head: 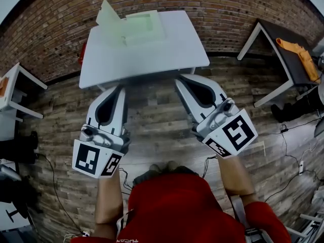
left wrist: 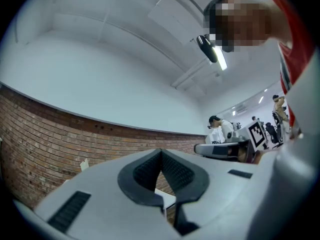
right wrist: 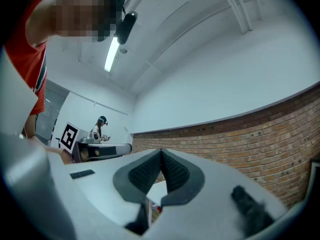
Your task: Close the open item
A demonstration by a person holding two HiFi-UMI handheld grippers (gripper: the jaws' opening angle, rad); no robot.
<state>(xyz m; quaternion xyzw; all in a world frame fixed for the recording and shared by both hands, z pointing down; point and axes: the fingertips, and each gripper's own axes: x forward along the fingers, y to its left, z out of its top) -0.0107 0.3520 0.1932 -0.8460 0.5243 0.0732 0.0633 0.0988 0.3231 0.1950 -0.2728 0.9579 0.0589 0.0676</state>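
Note:
A pale green box [head: 144,28] stands open at the back of the white table [head: 152,57], its lid [head: 108,15] tilted up at the left, close to the brick wall. My left gripper [head: 121,87] hangs in front of the table's near edge, shut and empty. My right gripper [head: 179,80] is level with it on the right, also shut with nothing held. In the left gripper view the jaws [left wrist: 161,151] meet over the brick wall. The right gripper view shows its pads [right wrist: 161,151] pressed together, and a corner of the white table [right wrist: 155,189] shows below them.
A dark table with an orange object [head: 299,55] stands at the right and a small white table [head: 15,92] at the left. Cables [head: 291,151] trail over the wooden floor. A red thing [head: 82,52] sits by the table's left side. Another person [left wrist: 217,129] stands far off.

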